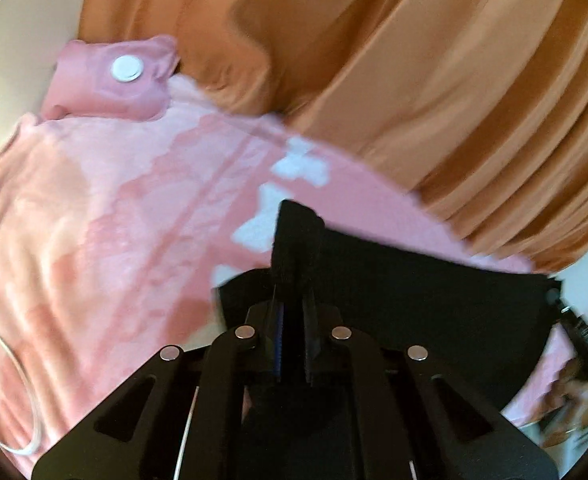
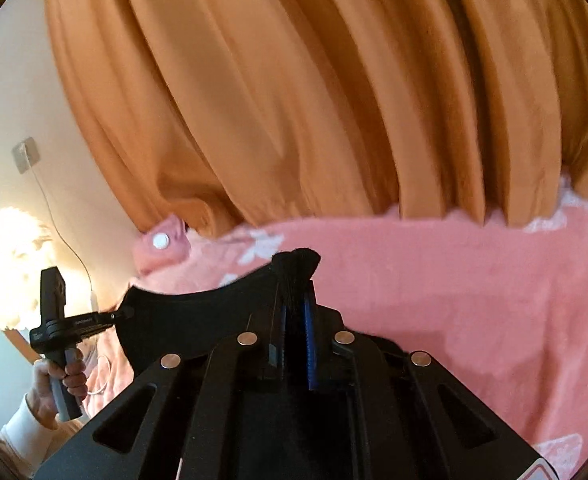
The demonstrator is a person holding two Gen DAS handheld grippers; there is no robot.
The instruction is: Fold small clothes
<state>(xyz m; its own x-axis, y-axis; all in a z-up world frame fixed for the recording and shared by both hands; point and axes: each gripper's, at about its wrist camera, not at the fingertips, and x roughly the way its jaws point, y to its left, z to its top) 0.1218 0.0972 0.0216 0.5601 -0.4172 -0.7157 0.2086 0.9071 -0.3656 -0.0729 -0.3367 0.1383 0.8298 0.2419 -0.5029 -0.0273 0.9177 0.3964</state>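
A small black garment [image 1: 413, 280] hangs stretched between my two grippers above a pink bed. My left gripper [image 1: 294, 296] is shut on one corner of it; black cloth sticks up past the fingertips. My right gripper [image 2: 295, 300] is shut on the other corner, with a tuft of the black garment [image 2: 198, 316] bunched above the jaws. In the right wrist view my left gripper [image 2: 122, 314] shows at the far left, held by a hand, pinching the cloth's far end. In the left wrist view the right gripper [image 1: 553, 296] shows at the right edge.
A pink blanket with white flowers [image 1: 114, 208] covers the bed. A pink pillow with a white button [image 1: 114, 76] lies at its head. Orange curtains [image 2: 313, 92] hang behind the bed. A lit lamp [image 2: 10, 260] and a wall socket with a cable [image 2: 26, 156] stand at the left.
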